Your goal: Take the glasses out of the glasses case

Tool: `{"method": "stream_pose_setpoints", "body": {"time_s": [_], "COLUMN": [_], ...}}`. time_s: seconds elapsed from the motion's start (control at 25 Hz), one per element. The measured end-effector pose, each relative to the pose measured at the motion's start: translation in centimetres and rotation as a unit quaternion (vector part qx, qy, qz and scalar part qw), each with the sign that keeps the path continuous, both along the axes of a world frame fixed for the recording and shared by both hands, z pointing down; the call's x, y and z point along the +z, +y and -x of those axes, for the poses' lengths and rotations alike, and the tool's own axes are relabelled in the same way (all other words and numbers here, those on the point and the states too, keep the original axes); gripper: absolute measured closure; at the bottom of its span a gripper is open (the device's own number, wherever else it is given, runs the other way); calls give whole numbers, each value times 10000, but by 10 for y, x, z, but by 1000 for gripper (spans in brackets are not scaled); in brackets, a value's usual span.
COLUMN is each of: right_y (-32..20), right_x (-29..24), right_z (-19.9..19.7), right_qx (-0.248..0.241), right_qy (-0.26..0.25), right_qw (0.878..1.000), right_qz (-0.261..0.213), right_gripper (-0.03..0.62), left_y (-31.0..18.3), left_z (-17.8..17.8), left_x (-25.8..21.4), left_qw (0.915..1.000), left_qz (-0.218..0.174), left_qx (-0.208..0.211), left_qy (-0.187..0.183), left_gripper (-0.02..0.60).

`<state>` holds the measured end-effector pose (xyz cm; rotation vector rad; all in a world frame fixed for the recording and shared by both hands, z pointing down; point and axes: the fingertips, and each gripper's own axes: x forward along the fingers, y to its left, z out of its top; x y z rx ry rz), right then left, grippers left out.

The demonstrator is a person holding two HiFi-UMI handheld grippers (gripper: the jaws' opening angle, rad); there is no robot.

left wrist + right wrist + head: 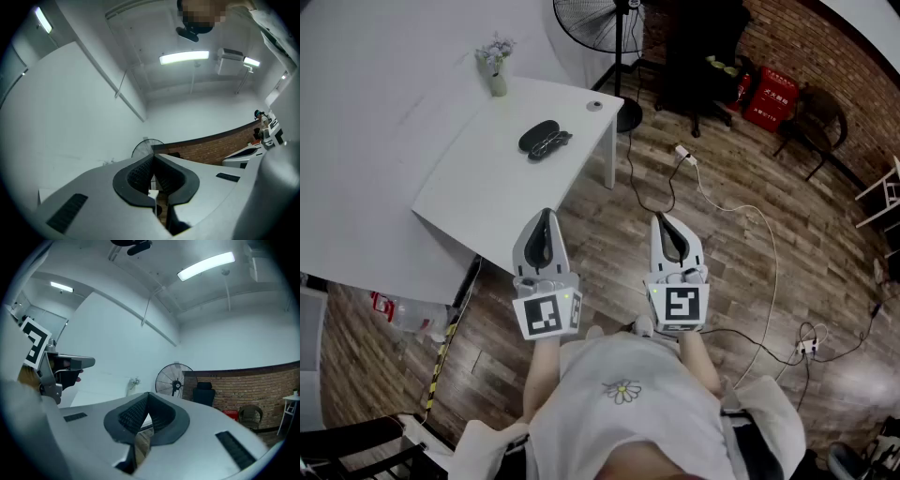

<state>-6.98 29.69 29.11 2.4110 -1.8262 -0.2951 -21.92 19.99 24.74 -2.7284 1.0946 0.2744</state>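
A black glasses case [537,135] lies on the white table [497,197] in the head view, with a pair of glasses [553,144] beside it on its near right. My left gripper [546,217] is shut and empty, held over the table's near corner well short of the case. My right gripper [664,222] is shut and empty too, over the wooden floor to the right of the table. In the left gripper view the left gripper [153,157] has its tips touching; in the right gripper view the right gripper [148,396] does as well.
A small vase with flowers [495,67] stands at the table's far left, and a small round object [594,105] lies at its far right corner. A standing fan [600,28] is behind the table. Cables [741,225] trail over the floor at right.
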Motion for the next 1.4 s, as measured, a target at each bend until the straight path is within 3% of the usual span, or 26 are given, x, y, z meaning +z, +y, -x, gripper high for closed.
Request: {"method": "stream_pose_setpoints", "body": {"time_s": [0.52,0.76,0.96,1.2,1.4], "right_y": [13,29,37,30,22], "right_x": [11,17,32,37,34], "right_z": [-28,-46,-52,-55,-72], "right_qx": [-252,-698,-1102,-1457,-1483], "right_qy": [-63,-181,2,558,489], "right_qw": [9996,9974,9938,9861,9864], "right_qz": [92,-67,149,576,508], "right_gripper": [585,585,585,585,585], "left_y": [17,32,47,35,29], "left_z": [-41,-68,-84,-94,-109], "left_x": [8,19,27,23,8], "left_qw": [9999,9999,9996,9992,9989], "left_qz": [79,79,139,100,-65], "left_qx": [68,-109,-225,-394,-448], "left_qy": [-1,-25,-35,39,89], "left_gripper": [565,565,565,565,565]}}
